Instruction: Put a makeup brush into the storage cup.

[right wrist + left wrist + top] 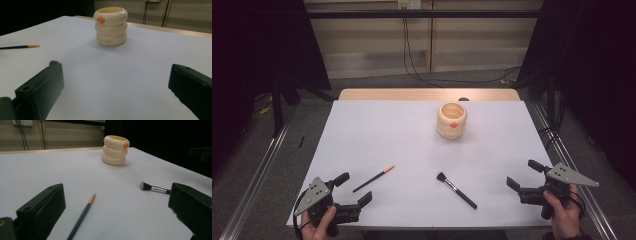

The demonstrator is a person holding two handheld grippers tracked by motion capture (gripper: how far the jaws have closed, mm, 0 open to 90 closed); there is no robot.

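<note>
Our paintbrush [374, 179] lies diagonally, orange tip pointing far-right toward the cream holder [451, 120]; both grippers [353, 189] [519, 176] gape empty over the white table [387, 130].

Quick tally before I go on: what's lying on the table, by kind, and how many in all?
Brushes: 2, a thin paintbrush with an orange tip near the left gripper, and a black makeup brush toward the right gripper.
Holders: 1, a cream ringed cup at the far side.
Total: 3 things on the table.
</note>
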